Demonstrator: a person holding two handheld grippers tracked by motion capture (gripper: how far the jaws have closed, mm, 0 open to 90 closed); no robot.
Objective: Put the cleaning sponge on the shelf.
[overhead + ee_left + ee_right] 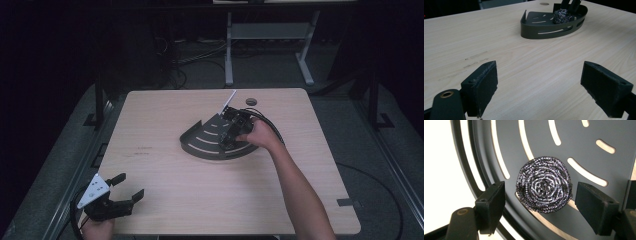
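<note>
At the table's (165, 200) near-left corner the left gripper (126, 189) rests low, its jaws spread wide and holding nothing, bare wood between them. Toward the middle sits a dark quarter-round slotted tray (200, 142). A steel wool scourer (544, 184) lies on the tray floor. The right gripper (549, 202) points down into the tray, jaws parted either side of the scourer, just clear of it, not gripping.

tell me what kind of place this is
Probably a lab or data-recording room, not a kitchen: a lone table in a dark room, cables on the floor, a metal bench frame behind, one scourer in a tray.
</note>
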